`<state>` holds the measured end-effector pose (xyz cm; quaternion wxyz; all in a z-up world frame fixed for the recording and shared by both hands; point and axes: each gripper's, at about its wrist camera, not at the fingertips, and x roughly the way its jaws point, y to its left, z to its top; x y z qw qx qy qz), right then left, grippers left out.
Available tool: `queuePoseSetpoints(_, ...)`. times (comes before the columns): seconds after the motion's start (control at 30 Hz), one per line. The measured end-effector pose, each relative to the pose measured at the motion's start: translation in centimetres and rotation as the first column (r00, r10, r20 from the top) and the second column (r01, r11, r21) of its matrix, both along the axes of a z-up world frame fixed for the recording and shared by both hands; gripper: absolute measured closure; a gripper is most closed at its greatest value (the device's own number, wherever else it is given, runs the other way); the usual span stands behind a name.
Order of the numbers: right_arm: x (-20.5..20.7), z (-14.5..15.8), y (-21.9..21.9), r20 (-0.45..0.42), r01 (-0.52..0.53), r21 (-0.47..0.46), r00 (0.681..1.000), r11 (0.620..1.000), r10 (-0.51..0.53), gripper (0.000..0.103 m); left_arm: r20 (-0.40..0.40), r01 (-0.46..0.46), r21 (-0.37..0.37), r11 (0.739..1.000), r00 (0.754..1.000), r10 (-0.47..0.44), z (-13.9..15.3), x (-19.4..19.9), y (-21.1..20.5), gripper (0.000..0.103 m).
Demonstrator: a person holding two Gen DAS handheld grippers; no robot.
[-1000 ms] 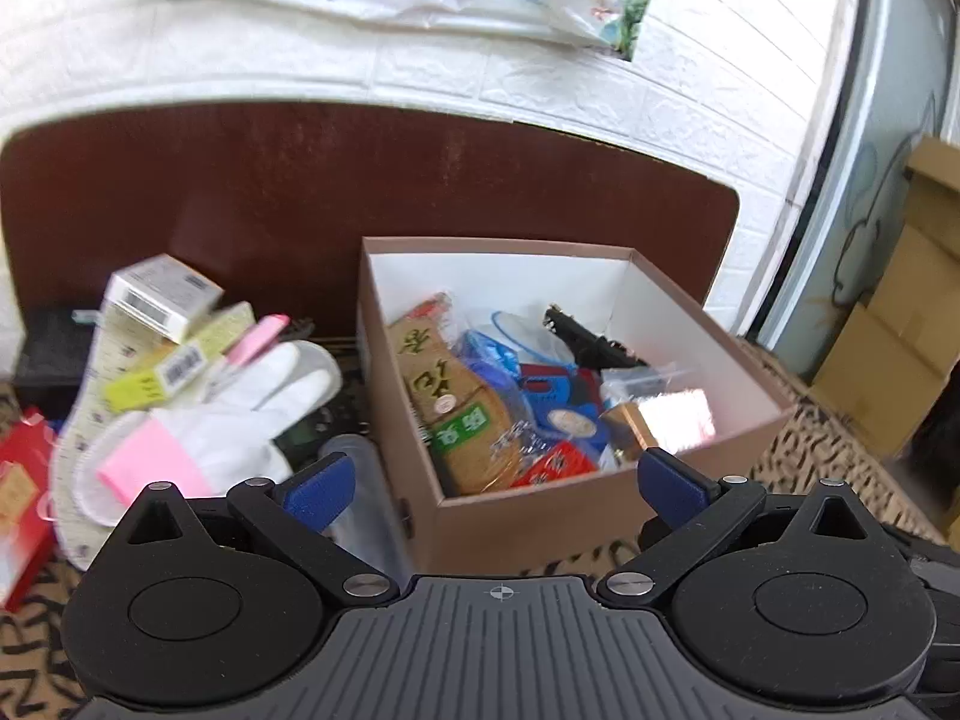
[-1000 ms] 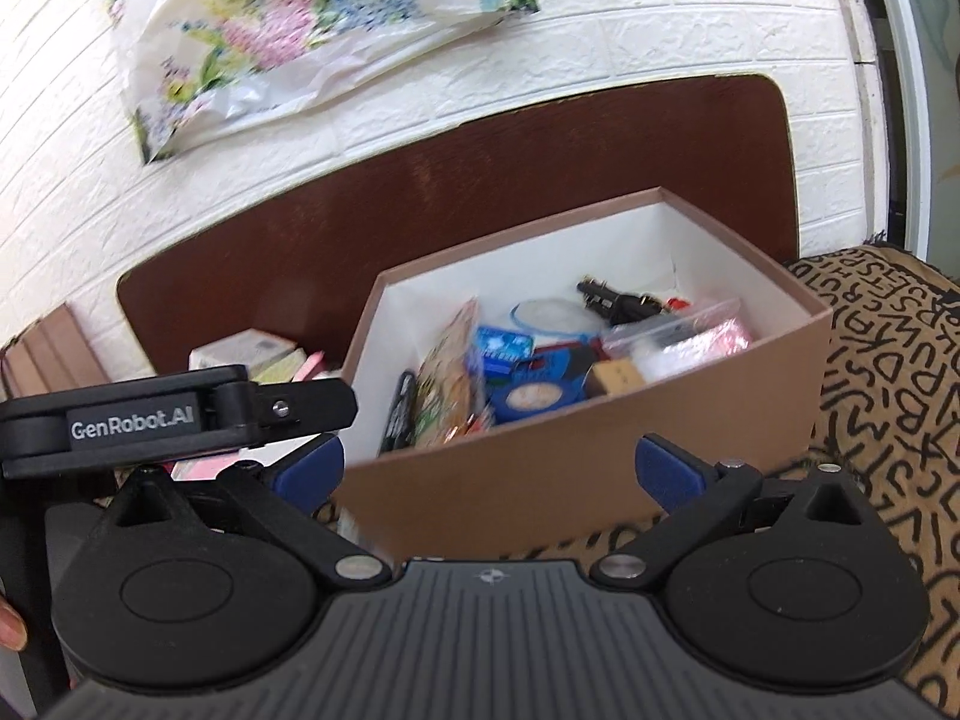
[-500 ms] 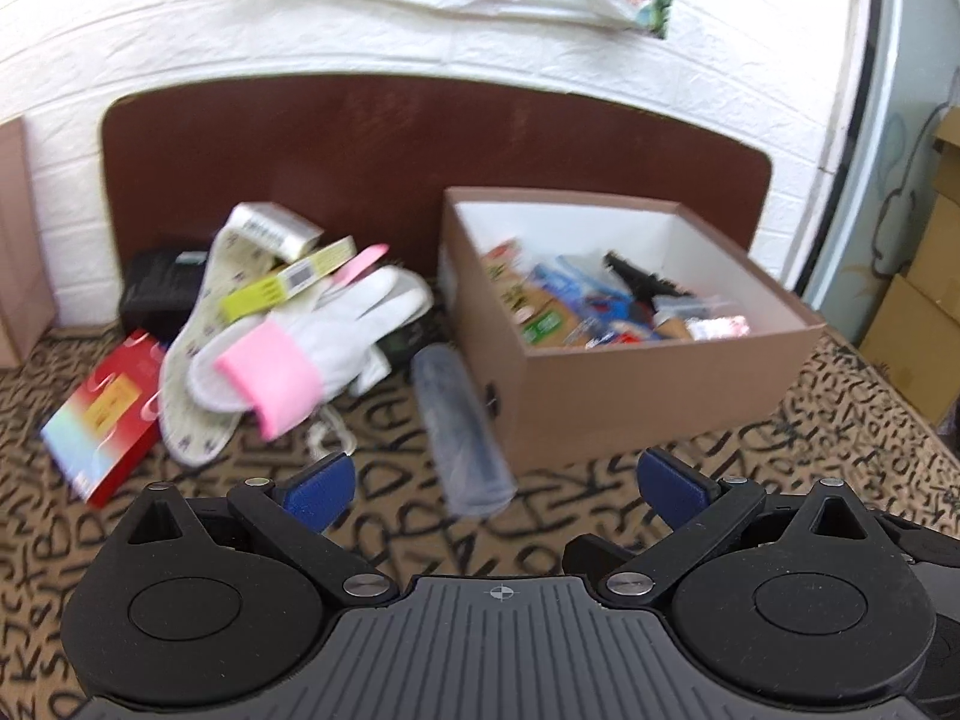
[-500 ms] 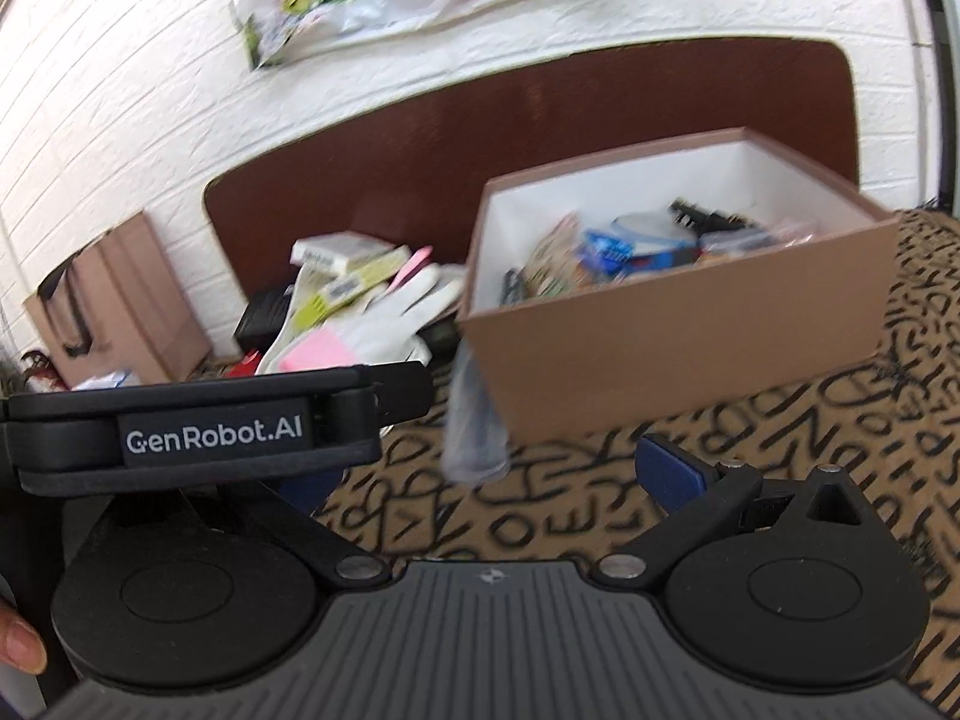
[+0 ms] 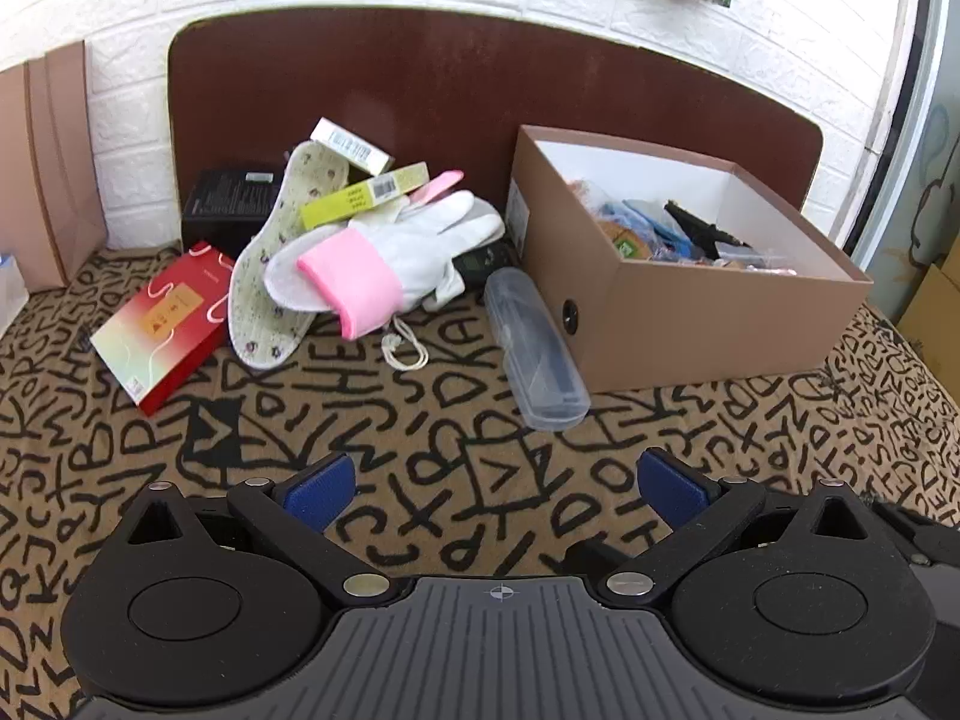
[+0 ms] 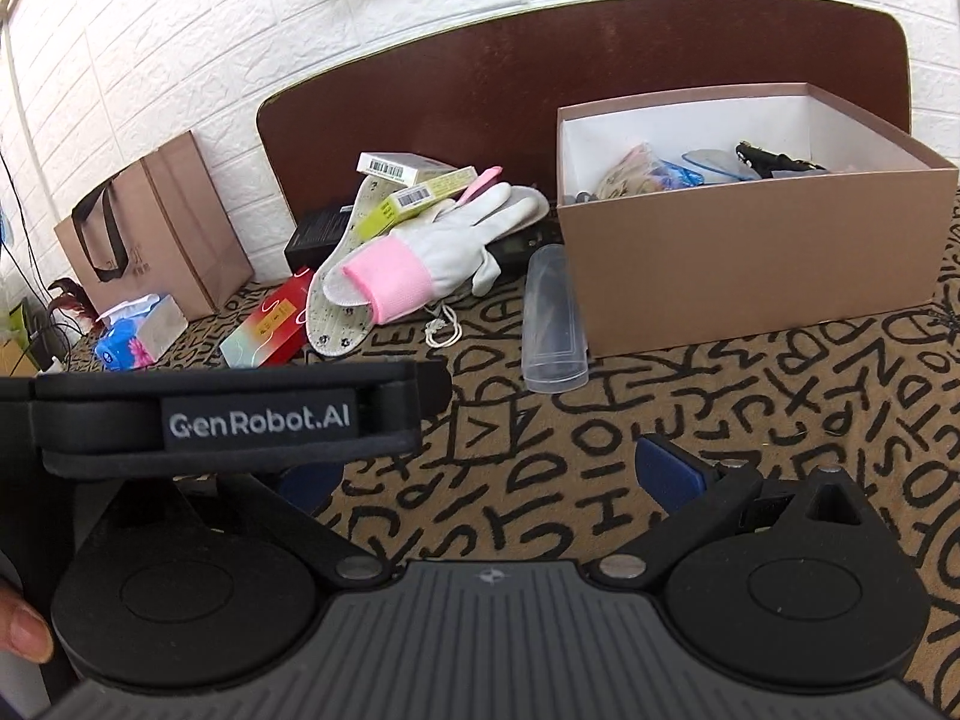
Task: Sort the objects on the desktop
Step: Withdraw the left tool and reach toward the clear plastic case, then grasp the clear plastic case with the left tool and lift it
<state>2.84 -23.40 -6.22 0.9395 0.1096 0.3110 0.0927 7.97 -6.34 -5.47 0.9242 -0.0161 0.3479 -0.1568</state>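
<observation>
A brown cardboard box (image 5: 708,324) (image 6: 750,258) holding several small items stands at the right on the letter-patterned cloth. Beside its left wall lies a clear plastic case (image 5: 534,348) (image 6: 552,318). Left of that is a pile: a white glove with a pink cuff (image 5: 384,258) (image 6: 432,252), a patterned insole (image 5: 270,288) (image 6: 336,300), a yellow-green box (image 5: 366,195), a white box (image 5: 351,144) and a red box (image 5: 168,324) (image 6: 270,327). My left gripper (image 5: 495,489) is open and empty, well short of the case. My right gripper (image 6: 498,474) is open and empty too.
A black box (image 5: 231,204) leans against the dark brown board (image 5: 480,96) at the back. A paper bag (image 6: 150,228) and a tissue pack (image 6: 135,339) stand far left. The left gripper's strap (image 6: 240,414) crosses the right wrist view. A fingertip (image 6: 21,630) shows at the left edge.
Both grippers have pulled back and away from the box, so the whole pile, the clear case and more cloth have come into view. Both stay open.
</observation>
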Motion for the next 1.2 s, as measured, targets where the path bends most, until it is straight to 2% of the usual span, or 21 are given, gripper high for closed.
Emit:
queuePoseSetpoints(0.2, 0.6, -0.7, -0.2, -0.015, 0.03, -0.036, 0.999, 0.999, -0.031, 0.0, -0.037, 0.012, -0.067, 0.998, 0.999, -0.014, -1.3, 1.2, 1.5, 0.0)
queuePoseSetpoints(0.33, 1.7, -2.1, -0.5, -0.038, 0.054, -0.069, 0.998, 0.996, -0.057, 0.0, -0.049, 0.044, -0.081, 0.996, 0.998, -0.048, -2.1, 2.6, 1.2, 0.0)
queuePoseSetpoints(0.53, 4.2, -3.3, -0.6, -0.028, 0.048, -0.116, 0.998, 0.992, -0.051, 0.001, -0.092, 0.096, -0.092, 0.991, 0.99, -0.105, -3.3, 5.8, -0.4, 0.011)
queuePoseSetpoints(0.7, 6.8, -4.1, -0.8, -0.049, 0.039, -0.136, 0.998, 0.99, -0.046, 0.012, -0.13, 0.137, -0.106, 0.985, 0.98, -0.151, -4.0, 8.5, -1.8, 0.02)
queuePoseSetpoints(0.83, 8.4, -4.6, -0.8, -0.058, 0.03, -0.15, 0.998, 0.988, -0.039, 0.024, -0.158, 0.151, -0.124, 0.981, 0.973, -0.17, -4.3, 10.5, -2.3, 0.026)
queuePoseSetpoints(0.97, 9.7, -5.0, -0.7, -0.06, 0.028, -0.152, 0.997, 0.988, -0.038, 0.036, -0.178, 0.169, -0.164, 0.972, 0.964, -0.197, -4.4, 12.1, -2.7, 0.028)
queuePoseSetpoints(1.07, 10.6, -5.1, -0.6, -0.055, 0.021, -0.151, 0.998, 0.988, -0.03, 0.038, -0.188, 0.17, -0.163, 0.972, 0.962, -0.2, -4.6, 13.1, -3.0, 0.028)
queuePoseSetpoints(1.2, 11.4, -5.0, -0.6, -0.052, 0.014, -0.139, 0.998, 0.99, -0.022, 0.041, -0.223, 0.168, -0.179, 0.969, 0.953, -0.207, -5.1, 14.4, -3.4, 0.037)
